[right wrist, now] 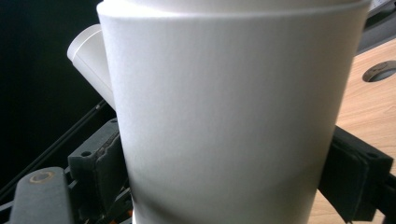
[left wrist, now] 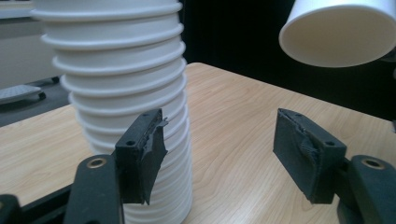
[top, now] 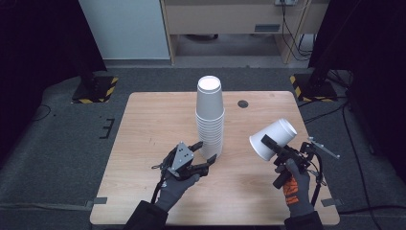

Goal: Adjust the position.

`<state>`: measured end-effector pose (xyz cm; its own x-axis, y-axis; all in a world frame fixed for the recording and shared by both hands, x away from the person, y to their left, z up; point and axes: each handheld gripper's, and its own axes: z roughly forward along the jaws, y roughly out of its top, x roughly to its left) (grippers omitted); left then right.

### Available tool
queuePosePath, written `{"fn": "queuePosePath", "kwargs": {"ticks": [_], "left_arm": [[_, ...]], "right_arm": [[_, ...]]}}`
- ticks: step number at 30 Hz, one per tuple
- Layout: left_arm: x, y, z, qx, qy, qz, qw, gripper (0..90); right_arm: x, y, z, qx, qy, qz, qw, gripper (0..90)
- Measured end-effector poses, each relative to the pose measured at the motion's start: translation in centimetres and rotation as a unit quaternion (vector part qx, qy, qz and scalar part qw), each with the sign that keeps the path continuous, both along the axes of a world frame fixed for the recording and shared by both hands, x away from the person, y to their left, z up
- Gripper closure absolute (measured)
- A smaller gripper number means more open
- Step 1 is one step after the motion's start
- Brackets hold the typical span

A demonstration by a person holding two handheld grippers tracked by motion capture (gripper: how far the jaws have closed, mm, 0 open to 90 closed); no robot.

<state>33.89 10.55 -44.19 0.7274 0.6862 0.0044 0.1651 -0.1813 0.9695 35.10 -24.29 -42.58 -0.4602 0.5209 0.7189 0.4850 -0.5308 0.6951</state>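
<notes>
A tall stack of white paper cups (top: 209, 120) stands upside down near the middle of the wooden table (top: 143, 124). My left gripper (top: 205, 155) lies low by the foot of the stack, jaws open and empty. In the left gripper view the stack (left wrist: 130, 84) rises just behind the left pad, left of the gap of the left gripper (left wrist: 219, 154). My right gripper (top: 270, 146) is shut on a single white cup (top: 274, 139), held tilted above the table's right side. That cup (right wrist: 224, 116) sits between the pads of the right gripper (right wrist: 224, 177), and its open mouth (left wrist: 336, 32) faces the left gripper.
A round dark hole (top: 243, 103) sits in the table behind the stack. Two stands with yellow-and-black striped bases (top: 95, 88) (top: 311, 86) flank the far corners. Grey carpet with cables surrounds the table.
</notes>
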Motion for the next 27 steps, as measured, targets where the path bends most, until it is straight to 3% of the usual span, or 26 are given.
{"fn": "queuePosePath", "kwargs": {"ticks": [13, 27], "left_arm": [[0.1, -2.3, 0.5, -0.002, -0.023, -0.019, 0.9996, 37.0], [1.0, -5.1, 0.6, -0.009, -0.037, -0.029, 0.9988, 38.9]], "right_arm": [[-0.1, 0.1, 0.2, 0.013, 0.000, 0.007, 0.9999, 14.3], [-0.1, 0.6, 0.0, 0.009, 0.005, 0.012, 0.9999, 14.3]]}}
